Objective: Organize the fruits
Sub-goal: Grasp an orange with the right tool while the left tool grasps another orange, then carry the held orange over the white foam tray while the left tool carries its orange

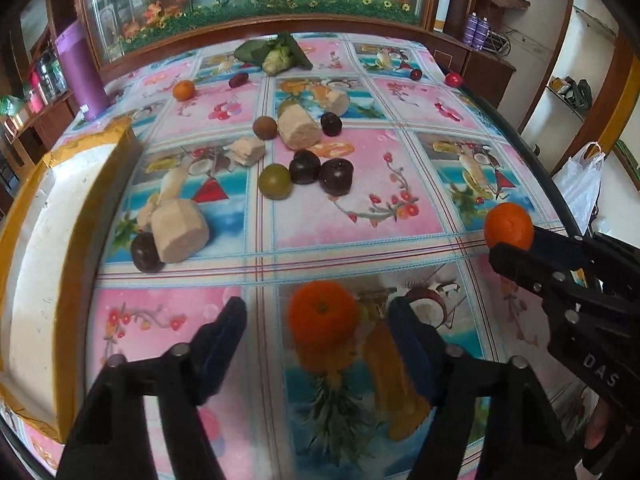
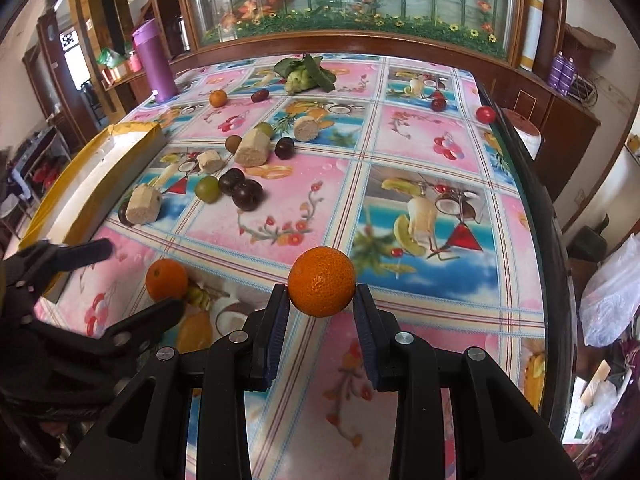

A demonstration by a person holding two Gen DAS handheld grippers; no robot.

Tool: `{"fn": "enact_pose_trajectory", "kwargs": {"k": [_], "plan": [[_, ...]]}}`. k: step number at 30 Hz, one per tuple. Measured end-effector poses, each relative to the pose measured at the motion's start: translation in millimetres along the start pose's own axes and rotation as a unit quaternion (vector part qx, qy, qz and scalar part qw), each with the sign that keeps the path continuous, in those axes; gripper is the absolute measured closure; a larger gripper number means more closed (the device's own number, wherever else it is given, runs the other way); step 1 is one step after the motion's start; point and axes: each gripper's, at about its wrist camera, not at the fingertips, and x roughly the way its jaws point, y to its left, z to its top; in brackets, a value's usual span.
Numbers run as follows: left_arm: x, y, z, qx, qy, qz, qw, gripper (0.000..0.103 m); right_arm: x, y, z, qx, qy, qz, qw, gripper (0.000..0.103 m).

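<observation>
My right gripper point(image 2: 322, 300) is shut on a small orange point(image 2: 322, 282) and holds it above the fruit-print tablecloth point(image 2: 400, 152); the left wrist view shows this orange point(image 1: 509, 226) at the right, in the right gripper point(image 1: 516, 240). A second orange point(image 1: 324, 316) rests on the cloth between the fingers of my left gripper point(image 1: 316, 320). Gaps show on both sides, so those jaws stand open around it. In the right wrist view that orange point(image 2: 166, 280) lies at the lower left, inside the left gripper point(image 2: 144, 276).
A white box with a yellow rim point(image 1: 52, 208) lies along the table's left side. Mid-table are dark plums point(image 1: 336, 176), green fruits point(image 1: 275, 181) and beige cut pieces point(image 1: 180, 232). Farther back: a third orange point(image 1: 184, 90), leafy greens point(image 1: 276, 56), a purple bottle point(image 1: 80, 68), a red tomato point(image 1: 453, 79).
</observation>
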Motion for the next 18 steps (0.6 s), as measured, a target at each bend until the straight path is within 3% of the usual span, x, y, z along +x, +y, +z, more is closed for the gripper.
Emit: {"fn": "enact_pose_trajectory", "kwargs": {"k": [1,3,10,18], "plan": [[4.5,1.3,-1.4,-0.008,0.007,-0.003,0.9999,0.055,-1.2,0.4,-0.9,-0.004,-0.001,0.0,1.0,0.071],[2.4,1.3,-4.3,-0.006,-0.014,-0.015,0.9998,0.065,-3.1,0.7,-2.5,-0.009,-0.003,0.002,1.0,0.071],[-14.8,17.4,-14.7,-0.031,-0.017,-0.053,0.9979,0.066,-9.2,8.3,-2.3,-0.022,-0.013,0.007,1.0,0.071],[-55.3,44.7,-23.5,-0.056,-0.045,-0.054,0.996,0.066,-16.8,33.3,4.4,-0.036,-0.025,0.027,0.999,0.071]]}}
